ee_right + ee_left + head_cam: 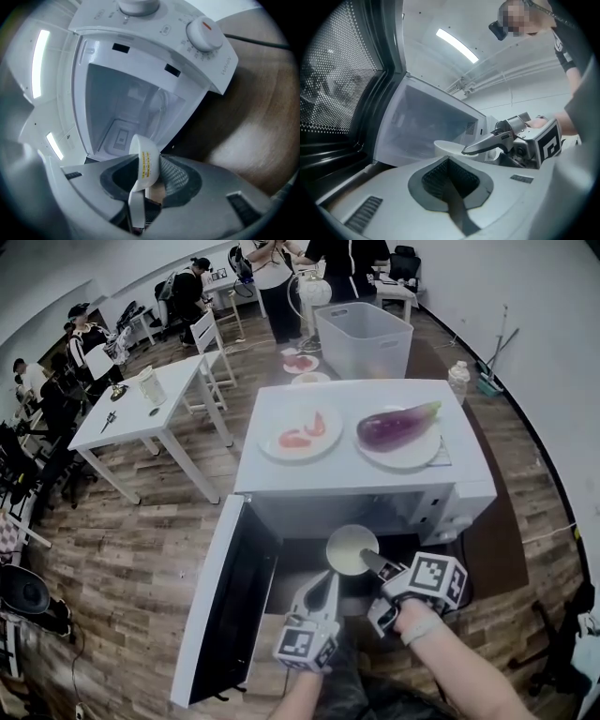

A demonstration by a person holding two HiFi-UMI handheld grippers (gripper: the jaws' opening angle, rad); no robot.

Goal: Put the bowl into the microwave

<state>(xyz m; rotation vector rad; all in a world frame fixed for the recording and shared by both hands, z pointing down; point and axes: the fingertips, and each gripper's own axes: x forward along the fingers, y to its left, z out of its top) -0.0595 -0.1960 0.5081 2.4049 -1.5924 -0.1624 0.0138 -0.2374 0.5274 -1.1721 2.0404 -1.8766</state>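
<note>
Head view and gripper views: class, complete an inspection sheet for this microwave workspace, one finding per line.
Surface: brown wooden floor.
Job's things: white microwave with its door swung open; round white bowl held at its opening.
Clutter: white plate of red slices and purple eggplant on a second white plate, both on top of the microwave.
Grippers: right gripper shut on the bowl's rim; left gripper jaws together, empty.
Cables: black cable on the floor.
Surroundings: white tables, white plastic bin, people standing.
</note>
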